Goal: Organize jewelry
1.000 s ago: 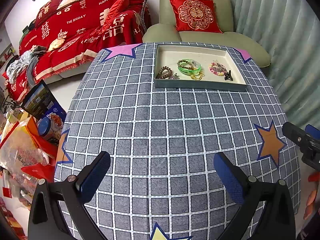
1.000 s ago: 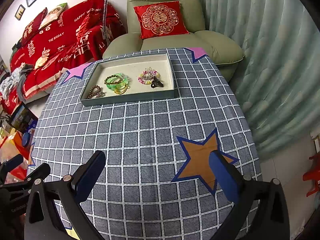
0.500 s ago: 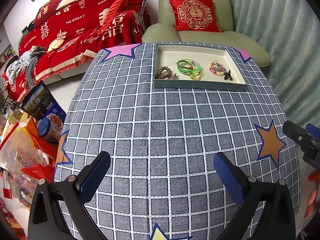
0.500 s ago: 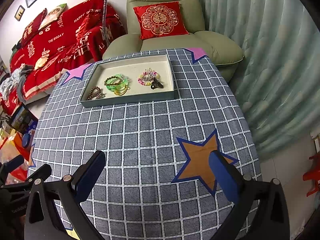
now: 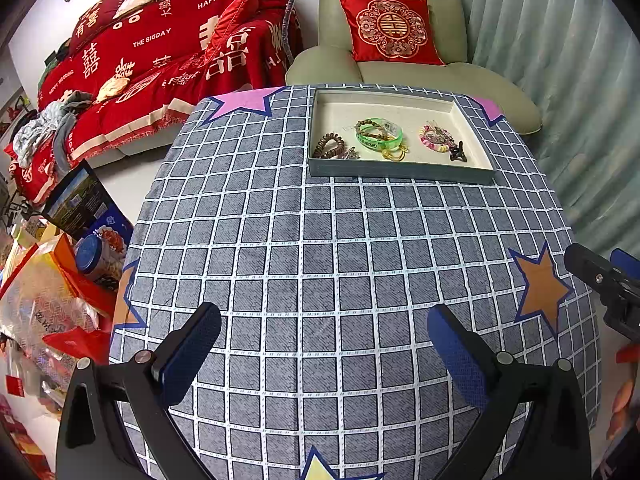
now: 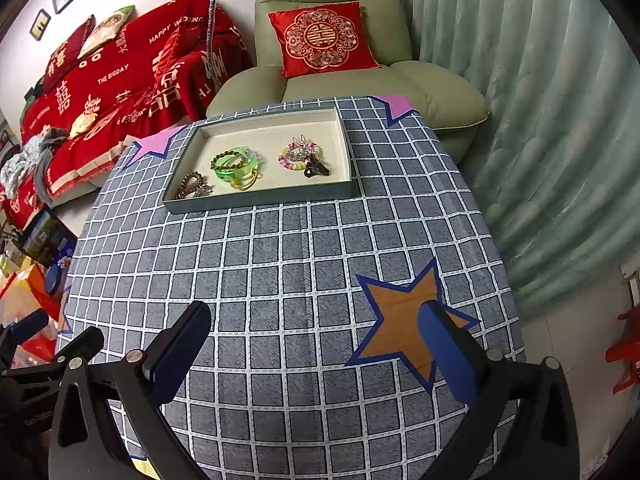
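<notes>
A shallow grey tray (image 5: 400,174) (image 6: 260,202) sits at the far side of the checked table. Inside lie a brown bead bracelet (image 5: 329,145) (image 6: 192,186), a green bangle (image 5: 380,136) (image 6: 236,164) with gold rings beside it, a pastel bead bracelet (image 5: 434,140) (image 6: 298,156) and a dark hair clip (image 5: 458,156) (image 6: 316,170). My left gripper (image 5: 324,340) hangs open over the near table, nothing between its blue pads. My right gripper (image 6: 314,336) is open too, low over the near right part by the orange star (image 6: 408,320).
The grey checked tablecloth (image 5: 320,248) carries star patches, pink ones at the far corners. A green armchair (image 6: 340,60) with a red cushion stands behind the table, a red-covered sofa (image 5: 160,60) to the left, a curtain on the right. Boxes and bags (image 5: 60,264) clutter the floor at left.
</notes>
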`<state>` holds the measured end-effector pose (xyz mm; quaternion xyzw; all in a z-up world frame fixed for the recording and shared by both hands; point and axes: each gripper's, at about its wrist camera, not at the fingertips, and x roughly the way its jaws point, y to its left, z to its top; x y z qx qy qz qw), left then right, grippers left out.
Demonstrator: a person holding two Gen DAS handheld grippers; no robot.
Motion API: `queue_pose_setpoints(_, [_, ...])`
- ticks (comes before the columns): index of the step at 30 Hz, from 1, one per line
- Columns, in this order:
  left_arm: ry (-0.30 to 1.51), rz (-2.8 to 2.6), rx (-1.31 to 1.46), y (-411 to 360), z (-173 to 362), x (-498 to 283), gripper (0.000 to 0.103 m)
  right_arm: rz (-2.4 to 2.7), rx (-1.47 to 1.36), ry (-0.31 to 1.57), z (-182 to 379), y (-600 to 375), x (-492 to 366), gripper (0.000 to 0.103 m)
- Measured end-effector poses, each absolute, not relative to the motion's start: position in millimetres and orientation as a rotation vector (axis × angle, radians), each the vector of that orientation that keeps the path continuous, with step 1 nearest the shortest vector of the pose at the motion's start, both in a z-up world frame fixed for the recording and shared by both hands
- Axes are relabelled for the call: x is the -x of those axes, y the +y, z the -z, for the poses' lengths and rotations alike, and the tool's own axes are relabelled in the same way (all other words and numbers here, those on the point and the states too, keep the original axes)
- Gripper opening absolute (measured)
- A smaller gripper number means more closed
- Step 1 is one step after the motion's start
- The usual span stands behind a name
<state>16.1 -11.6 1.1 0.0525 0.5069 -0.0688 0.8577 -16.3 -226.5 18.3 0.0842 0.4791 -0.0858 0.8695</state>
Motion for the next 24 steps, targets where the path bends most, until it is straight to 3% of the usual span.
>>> queue_pose_setpoints(24, [1.092, 0.144, -0.086, -5.4, 2.9, -20.7, 0.103, 0.18, -0.174, 1.011, -16.2, -221.7, 15.4, 0.103])
